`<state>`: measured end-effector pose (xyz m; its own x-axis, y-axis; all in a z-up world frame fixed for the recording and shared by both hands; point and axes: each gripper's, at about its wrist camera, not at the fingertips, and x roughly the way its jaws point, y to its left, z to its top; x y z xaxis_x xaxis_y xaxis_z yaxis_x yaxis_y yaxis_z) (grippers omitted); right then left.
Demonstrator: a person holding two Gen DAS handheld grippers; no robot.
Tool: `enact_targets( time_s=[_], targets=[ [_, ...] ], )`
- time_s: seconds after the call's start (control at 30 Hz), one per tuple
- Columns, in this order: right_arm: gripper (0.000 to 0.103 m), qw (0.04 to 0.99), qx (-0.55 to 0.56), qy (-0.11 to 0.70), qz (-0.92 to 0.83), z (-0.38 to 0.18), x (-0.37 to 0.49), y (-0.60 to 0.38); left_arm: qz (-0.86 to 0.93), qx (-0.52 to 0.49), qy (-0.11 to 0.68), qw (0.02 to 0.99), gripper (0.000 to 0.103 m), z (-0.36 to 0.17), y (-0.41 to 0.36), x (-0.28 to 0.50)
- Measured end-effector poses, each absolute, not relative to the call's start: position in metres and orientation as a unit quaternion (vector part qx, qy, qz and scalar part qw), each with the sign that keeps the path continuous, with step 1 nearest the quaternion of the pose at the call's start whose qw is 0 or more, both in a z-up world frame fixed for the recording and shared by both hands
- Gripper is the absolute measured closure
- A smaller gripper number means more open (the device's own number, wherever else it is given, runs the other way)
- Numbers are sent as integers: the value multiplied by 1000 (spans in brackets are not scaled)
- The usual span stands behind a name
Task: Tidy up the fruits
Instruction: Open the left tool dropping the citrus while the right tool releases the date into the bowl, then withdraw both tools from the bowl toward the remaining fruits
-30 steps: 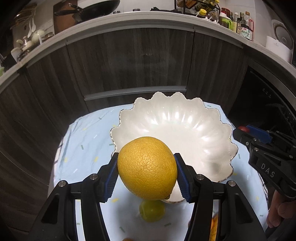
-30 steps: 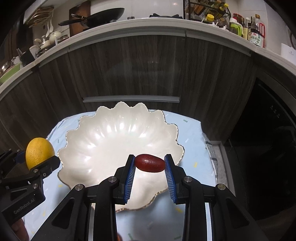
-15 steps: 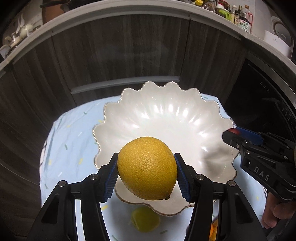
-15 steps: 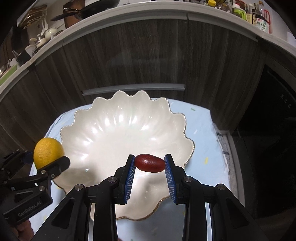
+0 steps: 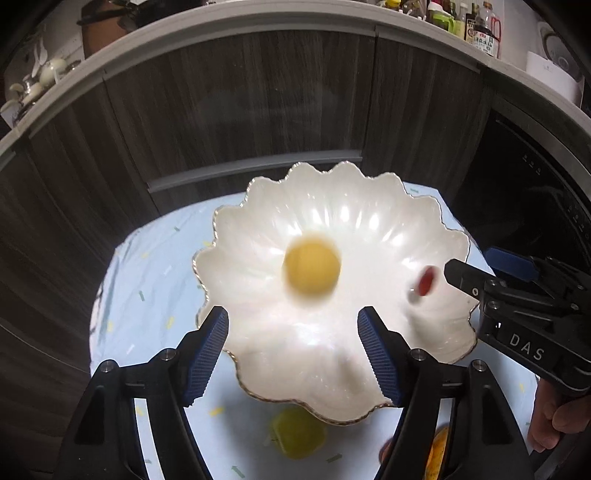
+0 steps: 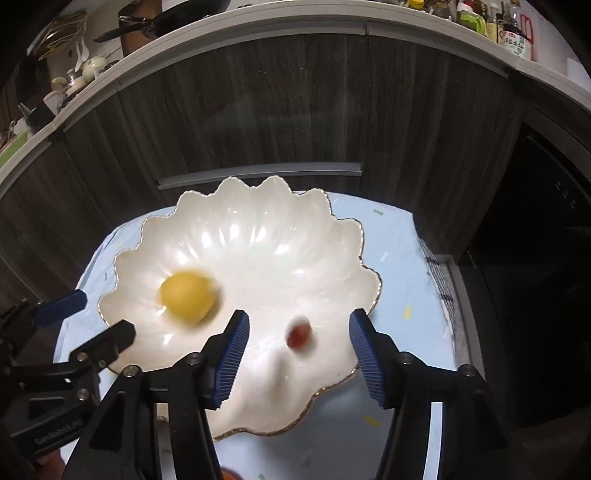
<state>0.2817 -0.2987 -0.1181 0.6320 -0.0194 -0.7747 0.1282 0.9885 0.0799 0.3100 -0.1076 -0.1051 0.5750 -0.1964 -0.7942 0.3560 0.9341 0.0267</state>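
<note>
Opening grippers — lemon (image 5: 311, 268), bowl (image 5: 258, 206)

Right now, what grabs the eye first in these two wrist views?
The big scalloped white bowl on the pale blue cloth fills both views. Inside it, a blurred yellow citrus fruit sits near the middle and a small red fruit towards the right side. The left gripper and right gripper are both opening, nothing between their blue pads.

Upper right of my frame I see bottles (image 5: 480, 27) on the grey counter (image 5: 236, 33); upper left, a frying pan (image 6: 173, 16). Dark wood cabinets (image 5: 236, 122) fill the middle.
</note>
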Motion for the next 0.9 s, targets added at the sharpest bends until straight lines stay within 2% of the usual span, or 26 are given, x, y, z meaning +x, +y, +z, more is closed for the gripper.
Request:
enact_targets(
  time_s=[0.1,0.23,0.9],
  targets=[
    [32,905,55,420,-47,-113,279,-297,-151,94,428,886,26,-100,-105,308],
    [27,910,43,410,-56,-104,273,-294,-142,91,424,890,24,-96,-98,305],
    [26,912,38,405,-52,-88,227,-287,-133,79,422,894,22,-83,-87,255]
  ],
)
